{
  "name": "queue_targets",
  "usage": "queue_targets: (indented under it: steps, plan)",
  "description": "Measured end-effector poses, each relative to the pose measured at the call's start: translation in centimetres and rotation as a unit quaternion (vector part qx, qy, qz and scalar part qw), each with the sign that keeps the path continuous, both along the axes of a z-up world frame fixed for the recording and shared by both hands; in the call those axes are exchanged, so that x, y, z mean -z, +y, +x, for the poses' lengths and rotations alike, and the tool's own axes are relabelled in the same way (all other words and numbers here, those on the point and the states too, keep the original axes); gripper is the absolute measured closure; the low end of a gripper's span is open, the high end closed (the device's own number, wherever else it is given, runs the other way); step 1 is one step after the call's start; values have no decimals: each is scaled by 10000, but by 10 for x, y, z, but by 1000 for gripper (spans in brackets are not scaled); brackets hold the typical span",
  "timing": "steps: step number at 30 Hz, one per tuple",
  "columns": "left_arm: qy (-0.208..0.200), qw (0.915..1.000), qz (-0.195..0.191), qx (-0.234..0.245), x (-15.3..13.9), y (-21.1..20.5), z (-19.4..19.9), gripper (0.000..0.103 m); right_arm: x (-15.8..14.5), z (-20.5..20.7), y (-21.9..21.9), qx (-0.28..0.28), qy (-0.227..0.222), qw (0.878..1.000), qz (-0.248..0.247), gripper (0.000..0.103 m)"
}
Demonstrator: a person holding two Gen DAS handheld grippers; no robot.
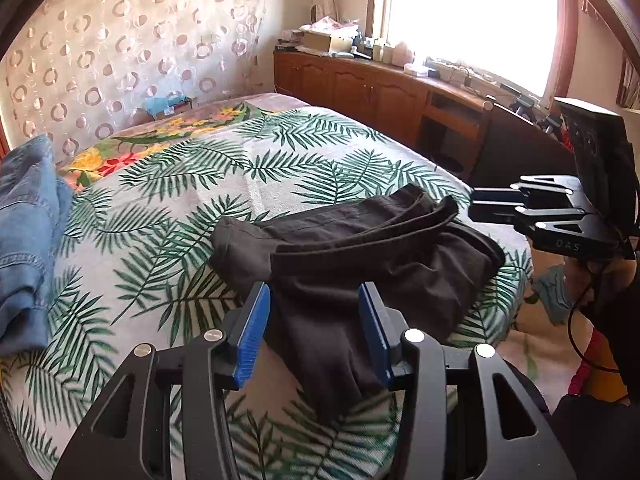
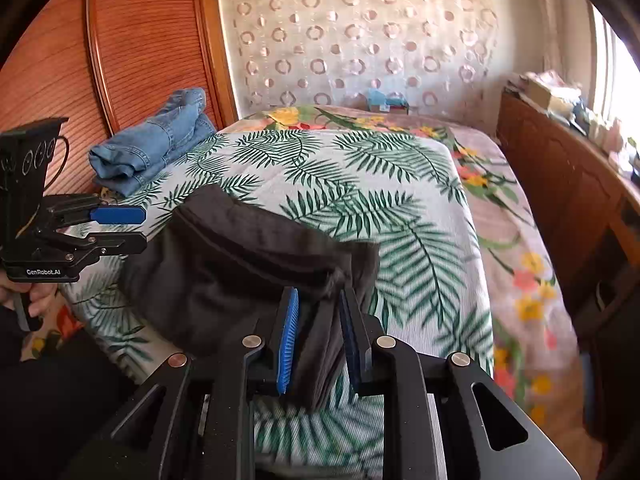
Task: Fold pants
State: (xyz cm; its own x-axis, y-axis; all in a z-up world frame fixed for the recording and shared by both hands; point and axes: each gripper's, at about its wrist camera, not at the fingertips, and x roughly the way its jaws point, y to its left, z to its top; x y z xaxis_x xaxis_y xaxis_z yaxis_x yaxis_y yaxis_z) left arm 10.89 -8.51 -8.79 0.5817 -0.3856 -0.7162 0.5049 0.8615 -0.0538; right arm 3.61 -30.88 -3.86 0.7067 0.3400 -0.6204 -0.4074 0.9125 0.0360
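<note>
Dark brown pants [image 1: 400, 264] lie folded in a loose bundle on the palm-leaf bedspread [image 1: 248, 160]. My left gripper [image 1: 314, 320] stands open, with the near flap of the pants lying between its blue pads [image 1: 256, 332] and a gap showing at the left pad. In the right wrist view the same pants [image 2: 224, 264] fill the middle. My right gripper [image 2: 320, 320] is narrowly open around a folded edge of the fabric, which sags onto the bed. Each gripper also shows from the side in the other's view: the right gripper [image 1: 474, 202] and the left gripper [image 2: 136, 228].
Folded blue jeans [image 2: 152, 140] rest at the head of the bed by the wooden headboard [image 2: 140, 40]. A long wooden cabinet [image 1: 360, 84] with clutter runs under the bright window. A person's hand [image 2: 36, 300] grips the left handle. The bed's edge drops off near me.
</note>
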Motion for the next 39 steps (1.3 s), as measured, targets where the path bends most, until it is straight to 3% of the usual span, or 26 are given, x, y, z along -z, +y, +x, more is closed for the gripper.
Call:
queue_targets:
  steps: [10,16,26,33,39]
  plan:
    - [222,9996,179,-68,20,-6,28,56,16,33,5,-264,134,9992,-253,74]
    - [335,9991,159,-191,27,-2,36,56,7,24,-3,-234,69,9996,-103,70]
    - [324,9992,101,-221,30,0,37,56,14,27,11,-485,108,9979,-405,69]
    - [224,9997,39,-11,25,-2,32,69,19,58,14,-542,298,9975,-336,69]
    - [313,9995,-9,-18,30,-1,38,69,24,61,13,-551,365,9975,-235,69]
